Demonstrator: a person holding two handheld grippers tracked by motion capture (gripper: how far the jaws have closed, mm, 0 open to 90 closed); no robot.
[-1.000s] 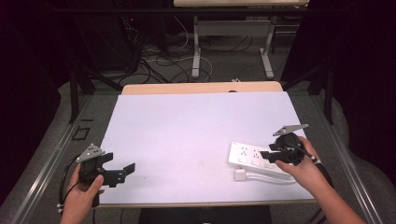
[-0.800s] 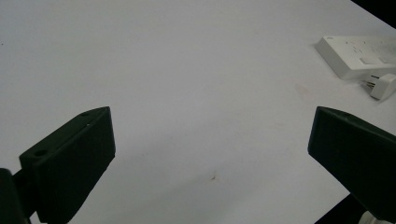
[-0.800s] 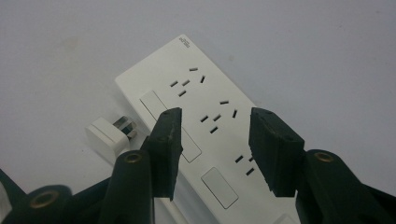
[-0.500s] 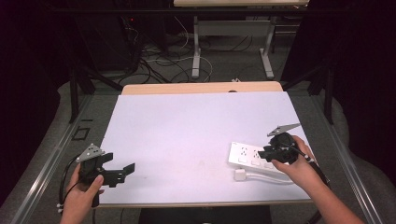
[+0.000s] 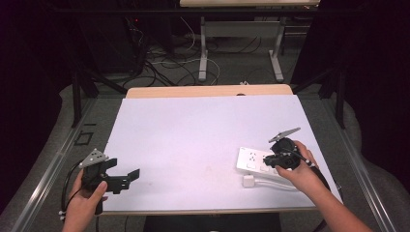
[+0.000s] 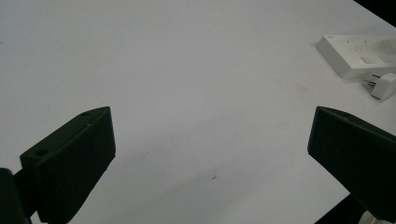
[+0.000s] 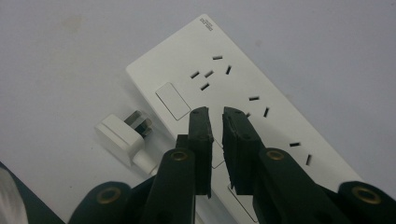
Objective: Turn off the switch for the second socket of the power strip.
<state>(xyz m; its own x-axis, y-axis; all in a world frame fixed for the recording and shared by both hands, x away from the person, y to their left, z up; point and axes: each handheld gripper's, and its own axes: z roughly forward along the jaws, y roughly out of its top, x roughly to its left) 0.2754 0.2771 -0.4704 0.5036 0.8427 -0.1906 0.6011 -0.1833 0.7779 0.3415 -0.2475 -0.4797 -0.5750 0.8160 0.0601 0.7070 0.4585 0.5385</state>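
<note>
A white power strip (image 5: pixel 250 159) lies flat on the white table (image 5: pixel 203 125) at the right front. Its own white plug (image 5: pixel 248 181) lies loose beside it on the near side, prongs bare. My right gripper (image 5: pixel 276 158) hangs over the strip's middle. In the right gripper view, the right gripper (image 7: pixel 215 114) has its jaws almost together with nothing between them, tips over the strip (image 7: pixel 177 63) close to a rocker switch (image 7: pixel 173 100); the plug (image 7: pixel 119 133) lies to the left. My left gripper (image 5: pixel 124 178) rests at the front left, and in its own view it (image 6: pixel 210 135) is wide open.
The left gripper view looks across bare table toward the strip (image 6: pixel 359 53) and plug (image 6: pixel 385 86) at its far right. A wooden board edge (image 5: pixel 208 91) borders the table's back. Table legs and loose cables (image 5: pixel 169 63) lie on the floor behind.
My right gripper has slid left along the power strip toward its middle. The left gripper has stayed in place.
</note>
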